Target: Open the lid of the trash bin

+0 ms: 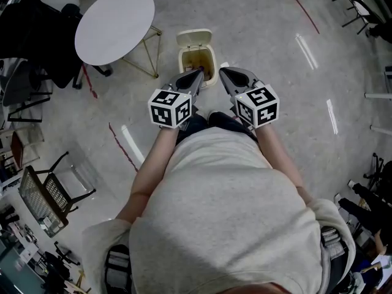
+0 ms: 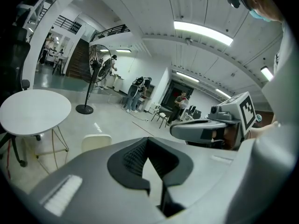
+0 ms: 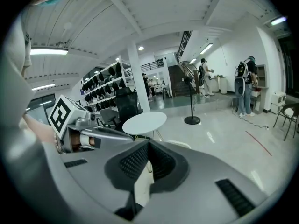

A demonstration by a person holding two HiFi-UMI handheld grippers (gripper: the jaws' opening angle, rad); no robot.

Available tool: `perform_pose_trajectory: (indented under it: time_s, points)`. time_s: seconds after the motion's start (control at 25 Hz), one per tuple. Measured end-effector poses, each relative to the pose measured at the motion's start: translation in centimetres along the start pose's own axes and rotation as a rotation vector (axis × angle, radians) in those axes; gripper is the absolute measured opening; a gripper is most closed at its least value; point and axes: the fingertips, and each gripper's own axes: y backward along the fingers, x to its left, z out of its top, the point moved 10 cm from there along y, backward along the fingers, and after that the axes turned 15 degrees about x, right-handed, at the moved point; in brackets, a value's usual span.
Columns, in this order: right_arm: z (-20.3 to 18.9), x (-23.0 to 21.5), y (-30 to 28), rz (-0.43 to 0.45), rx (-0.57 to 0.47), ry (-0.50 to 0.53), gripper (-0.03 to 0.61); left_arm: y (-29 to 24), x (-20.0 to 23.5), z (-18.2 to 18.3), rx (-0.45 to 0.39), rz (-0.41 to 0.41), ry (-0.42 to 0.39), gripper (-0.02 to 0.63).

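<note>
On the floor just ahead of the person's feet: small cream trash bin (image 1: 184,64), near the round white table (image 1: 115,24). Its lid (image 1: 195,38) looks tipped up at the back and the brownish inside is exposed, so I'd judge the opening done or nearly so. From the left gripper view the lid (image 2: 96,142) shows as a pale upright panel.

Left gripper (image 1: 197,73) and right gripper (image 1: 224,72) hang side by side over the bin's near edge, not touching it as far as I can tell. Both have their jaws closed tip to tip with nothing between them.

Handling guess: thin moulded plastic, light, stiff, smooth, hinged at the far side. Best hold is the lid's free front lip. An empty bin this light may slide or tip on the polished floor if pushed hard.
</note>
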Motion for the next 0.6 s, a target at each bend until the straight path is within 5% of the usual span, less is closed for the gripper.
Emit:
perform_pose_trajectory:
  time_s: [0.6]
  points:
    - [0.03, 0.23, -0.69, -0.007, 0.005, 0.001, 0.006, -0.09, 0.57, -0.23, 0.012, 0.004, 0.005, 0.009]
